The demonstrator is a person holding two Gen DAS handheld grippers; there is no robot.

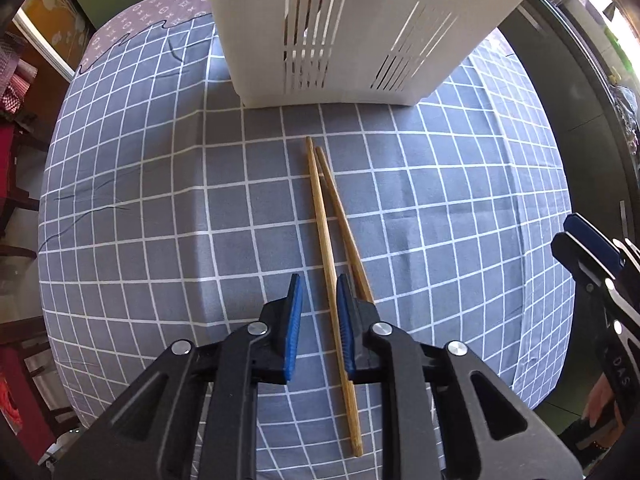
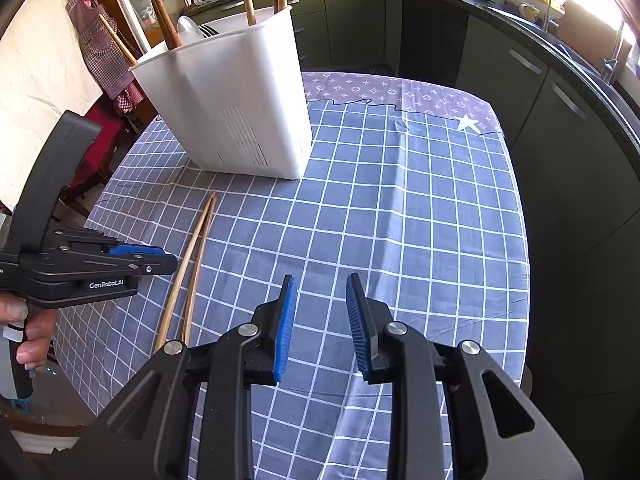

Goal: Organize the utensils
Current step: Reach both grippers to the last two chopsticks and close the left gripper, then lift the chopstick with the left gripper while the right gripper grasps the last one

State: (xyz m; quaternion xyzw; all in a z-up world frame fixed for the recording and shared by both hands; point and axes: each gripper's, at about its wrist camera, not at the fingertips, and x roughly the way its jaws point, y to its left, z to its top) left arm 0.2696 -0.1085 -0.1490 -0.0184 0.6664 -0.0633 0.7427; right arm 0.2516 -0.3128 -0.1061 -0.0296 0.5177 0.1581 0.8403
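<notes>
Left wrist view: two wooden chopsticks (image 1: 328,232) lie side by side on the checked cloth (image 1: 160,200) covering the counter, their far tips close together toward 12 o'clock and their near ends spreading toward 6 o'clock. The left claw (image 1: 319,322) points down over them with its blue pads a narrow gap apart; one chopstick runs between the pads, the other passes under the right-hand finger. Whether the pads press on the stick cannot be told, and nothing looks lifted. At 12 o'clock, just past the tips, stands a white slotted utensil holder (image 1: 360,40). At 3 o'clock the right claw's side enters the picture.

Right wrist view: the chopsticks (image 2: 192,264) lie at 9 o'clock, with the left claw (image 2: 160,258) and the hand (image 2: 28,320) gripping its handle above them. The right claw (image 2: 320,320) hangs over bare cloth (image 2: 400,208), pads partly apart, holding nothing. The holder (image 2: 232,96) at 11 o'clock carries several wooden handles (image 2: 160,12) sticking out of its top.
</notes>
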